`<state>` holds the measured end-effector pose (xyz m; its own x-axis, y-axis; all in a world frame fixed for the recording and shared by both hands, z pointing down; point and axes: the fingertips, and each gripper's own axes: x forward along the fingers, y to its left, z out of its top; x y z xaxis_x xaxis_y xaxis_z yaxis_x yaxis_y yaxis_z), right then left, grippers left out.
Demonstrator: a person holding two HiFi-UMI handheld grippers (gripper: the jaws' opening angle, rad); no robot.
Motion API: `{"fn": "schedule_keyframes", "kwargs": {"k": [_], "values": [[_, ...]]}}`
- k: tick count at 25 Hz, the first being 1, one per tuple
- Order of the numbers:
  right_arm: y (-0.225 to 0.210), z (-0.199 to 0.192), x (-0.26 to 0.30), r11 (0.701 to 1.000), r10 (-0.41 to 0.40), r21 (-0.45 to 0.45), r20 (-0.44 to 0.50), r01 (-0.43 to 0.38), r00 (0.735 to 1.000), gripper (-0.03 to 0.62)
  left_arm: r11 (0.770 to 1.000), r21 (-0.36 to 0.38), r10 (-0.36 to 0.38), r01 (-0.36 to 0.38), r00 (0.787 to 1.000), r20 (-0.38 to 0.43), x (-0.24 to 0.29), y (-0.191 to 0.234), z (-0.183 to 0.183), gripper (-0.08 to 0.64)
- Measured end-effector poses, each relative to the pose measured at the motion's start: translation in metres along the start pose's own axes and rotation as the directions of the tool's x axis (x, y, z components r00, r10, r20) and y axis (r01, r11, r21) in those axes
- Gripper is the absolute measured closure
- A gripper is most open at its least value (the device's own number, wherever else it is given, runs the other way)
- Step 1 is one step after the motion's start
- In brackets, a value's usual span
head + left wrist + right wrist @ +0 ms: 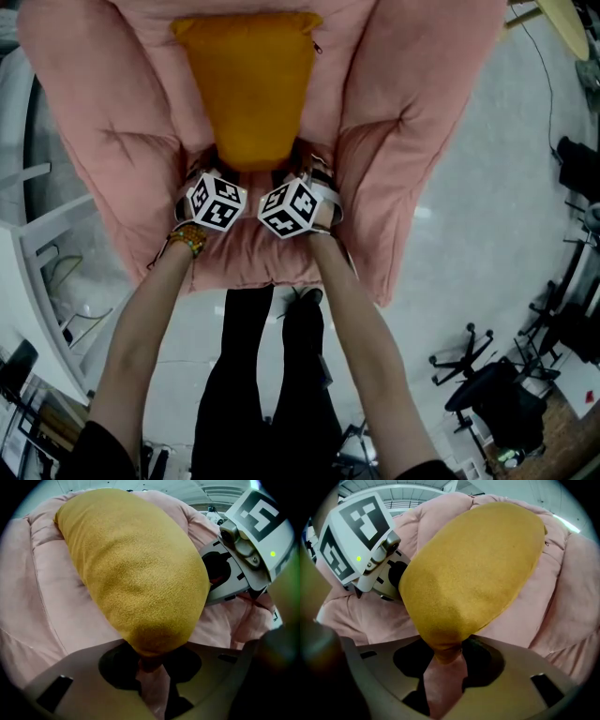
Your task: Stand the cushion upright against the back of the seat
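A mustard-yellow cushion [248,84] [136,573] [473,569] stands tilted back against the backrest of a pink padded chair [122,159], its lower edge on the seat. My two grippers sit side by side at that lower edge, pointing steeply down. The cushion's lower left corner fills the narrow gap between the jaws of the left gripper [218,172] [151,665]. The lower right corner lies between the jaws of the right gripper [298,172] [446,660], which stand a little wider than the corner's tip. Pink seat fabric shows through both gaps.
The chair's puffy pink arms [412,159] rise on both sides of the cushion. A white frame [37,234] stands to the left of the chair. Black office chairs [459,356] stand on the pale floor at the lower right. The person's dark-clad legs [262,375] are in front of the seat.
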<state>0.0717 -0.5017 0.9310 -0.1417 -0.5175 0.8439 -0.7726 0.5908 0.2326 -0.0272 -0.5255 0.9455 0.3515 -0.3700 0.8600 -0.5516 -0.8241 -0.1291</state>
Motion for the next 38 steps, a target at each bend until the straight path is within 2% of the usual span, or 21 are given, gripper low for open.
{"fn": "schedule_keyframes", "kwargs": {"k": [6,15,23,31,38], "values": [[0.000,-0.005,-0.005,1.000,0.002,0.000,-0.002,-0.002,1.000,0.379,1.000,0.014,-0.009,0.009,1.000,0.007,-0.005,-0.004,-0.003,0.405],[0.023,-0.016,-0.020,0.999,0.039,0.035,-0.008,-0.039,0.999,0.356,0.999,0.027,-0.017,0.017,1.000,0.007,-0.023,-0.016,-0.021,0.388],[0.043,-0.037,-0.037,0.995,0.093,0.050,-0.033,-0.091,0.995,0.356,1.000,0.009,-0.020,0.021,1.000,-0.021,-0.033,-0.034,-0.039,0.388],[0.049,-0.033,-0.054,0.996,0.088,0.008,-0.014,-0.088,0.996,0.356,1.000,-0.026,-0.009,0.008,0.999,-0.039,-0.047,-0.041,-0.046,0.388],[0.054,-0.032,-0.071,0.997,0.078,0.019,0.014,-0.078,0.997,0.357,0.999,-0.039,0.019,-0.020,0.999,-0.028,-0.069,-0.052,-0.052,0.388]]}}
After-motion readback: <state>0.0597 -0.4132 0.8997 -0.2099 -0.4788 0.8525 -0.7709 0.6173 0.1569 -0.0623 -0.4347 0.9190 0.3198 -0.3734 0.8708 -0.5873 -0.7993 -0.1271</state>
